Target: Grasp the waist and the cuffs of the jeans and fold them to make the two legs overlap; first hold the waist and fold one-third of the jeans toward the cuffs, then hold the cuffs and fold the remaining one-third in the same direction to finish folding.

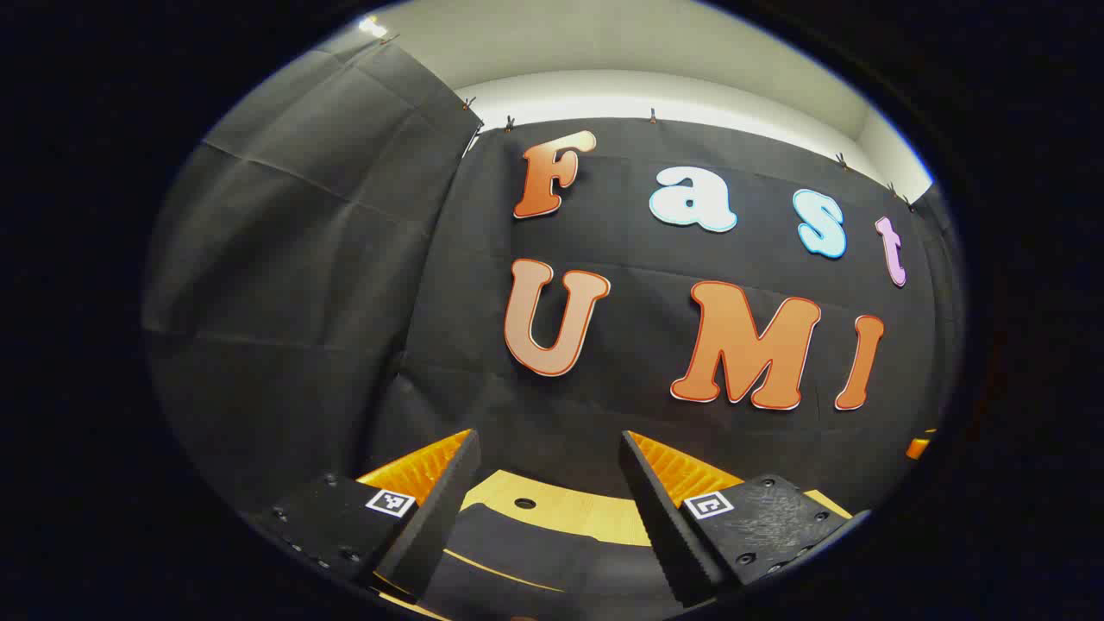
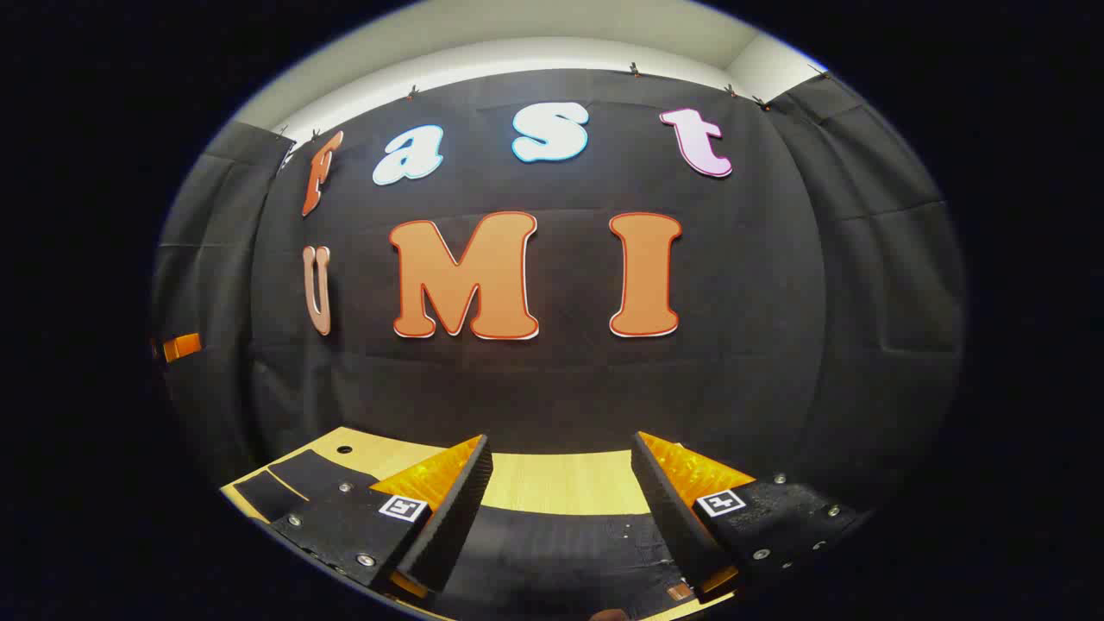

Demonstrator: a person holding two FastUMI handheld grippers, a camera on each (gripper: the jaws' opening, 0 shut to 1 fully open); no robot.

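Observation:
Dark jeans (image 1: 526,552) lie flat on a light wooden table (image 1: 561,509), low in the left gripper view, with a pale seam line across them. My left gripper (image 1: 552,509) hangs above them, open, nothing between its fingers. In the right gripper view the jeans (image 2: 561,552) spread below my right gripper (image 2: 561,509), which is open as well and holds nothing. A further strip of the dark cloth (image 2: 293,483) reaches toward the table's left end. Which part is waist or cuff I cannot tell.
The table's far edge (image 2: 552,466) runs close to the booth's black cloth wall. A small round hole (image 1: 524,503) sits in the tabletop. An orange bit (image 1: 918,447) of the other gripper peeks in at the right edge of the left gripper view.

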